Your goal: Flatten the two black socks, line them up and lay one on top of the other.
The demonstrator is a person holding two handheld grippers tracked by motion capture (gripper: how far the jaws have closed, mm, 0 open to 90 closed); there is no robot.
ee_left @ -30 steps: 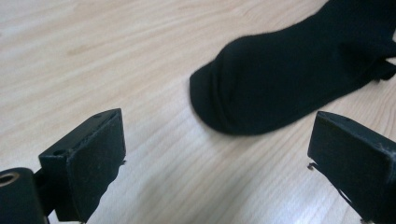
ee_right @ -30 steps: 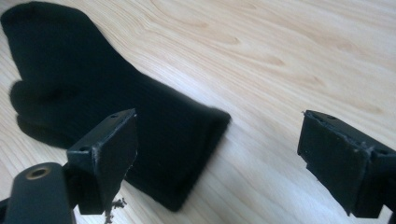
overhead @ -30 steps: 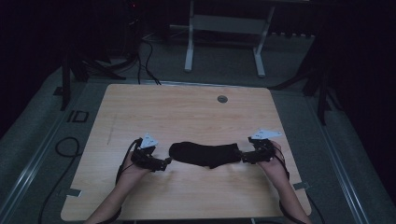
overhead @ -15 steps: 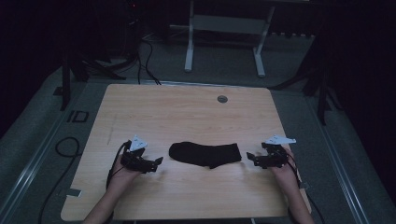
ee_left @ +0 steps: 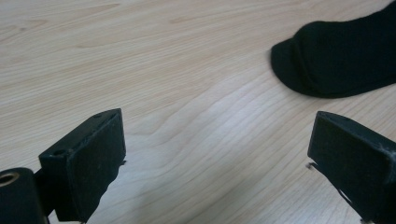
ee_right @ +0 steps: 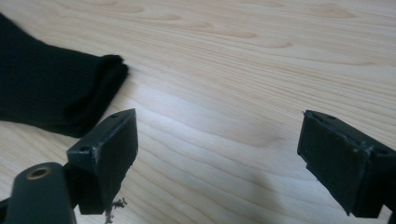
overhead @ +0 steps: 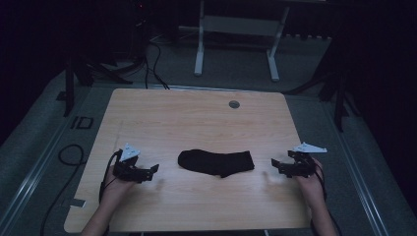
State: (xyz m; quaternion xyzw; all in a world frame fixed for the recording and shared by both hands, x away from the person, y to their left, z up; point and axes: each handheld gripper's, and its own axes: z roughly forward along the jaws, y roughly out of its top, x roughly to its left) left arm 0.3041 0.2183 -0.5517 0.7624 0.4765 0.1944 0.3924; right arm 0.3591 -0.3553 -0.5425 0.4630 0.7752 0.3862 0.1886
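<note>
Dim room; wooden table (overhead: 196,123) lit. Black sock (overhead: 216,162) lay flat at table centre, slightly toward 6 o'clock. Left gripper (overhead: 147,172) at its 9 o'clock, right gripper (overhead: 278,166) at 3 o'clock, both wide, empty, apart from sock. Step judged: between grasps; next needs re-approach to sock ends.

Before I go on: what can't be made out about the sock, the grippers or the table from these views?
- Sock: high view too dark and small to tell one sock from a folded pair; most of it is cut off by the frame edge in both gripper views.
- Round thing near the table's far edge: too small to identify.
- Left gripper and right gripper: bodies cut off by each gripper view's bottom edge.
</note>
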